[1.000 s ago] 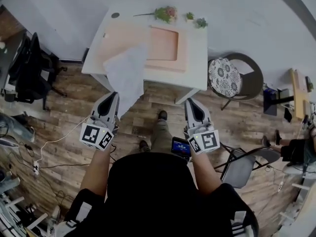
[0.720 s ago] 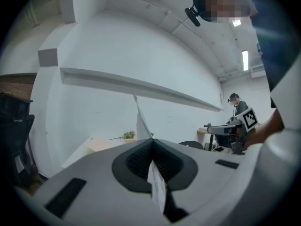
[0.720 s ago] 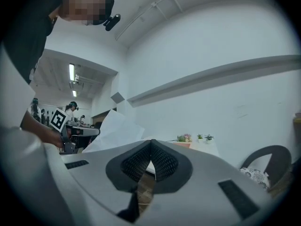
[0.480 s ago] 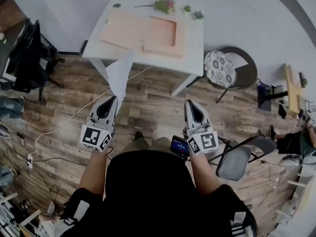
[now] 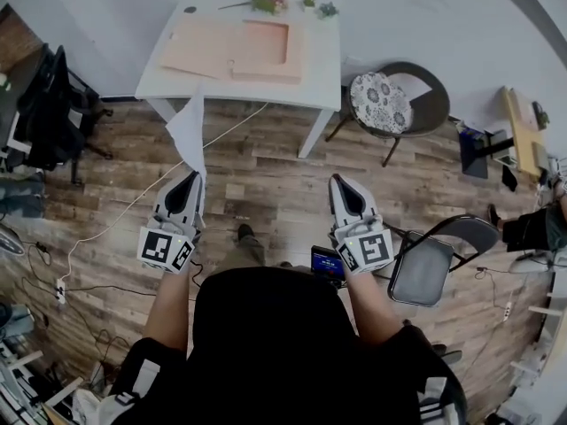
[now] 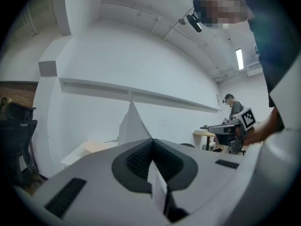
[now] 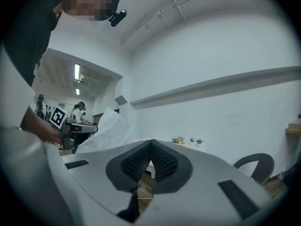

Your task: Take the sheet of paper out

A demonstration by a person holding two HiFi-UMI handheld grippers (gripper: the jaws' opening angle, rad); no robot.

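A white sheet of paper (image 5: 188, 131) sticks up from my left gripper (image 5: 191, 175), which is shut on its lower edge. The sheet hangs over the wooden floor, just in front of the white table (image 5: 323, 60). In the left gripper view the paper (image 6: 134, 126) rises beyond the closed jaws, and its edge runs back between them. A flat peach envelope (image 5: 232, 50) lies on the table. My right gripper (image 5: 339, 180) is level beside the left, shut with nothing in it. From the right gripper view the sheet (image 7: 106, 128) shows at the left.
A round chair with a patterned cushion (image 5: 381, 103) stands right of the table. A grey folding chair (image 5: 425, 268) is close on my right. A black office chair (image 5: 44, 113) is at the left, a cable (image 5: 115, 220) crosses the floor, and small plants (image 5: 270, 3) line the table's back edge.
Both grippers have drawn back from the table. The sheet, which lay partly over the table edge, has come away with the left gripper and now stands narrow and upright.
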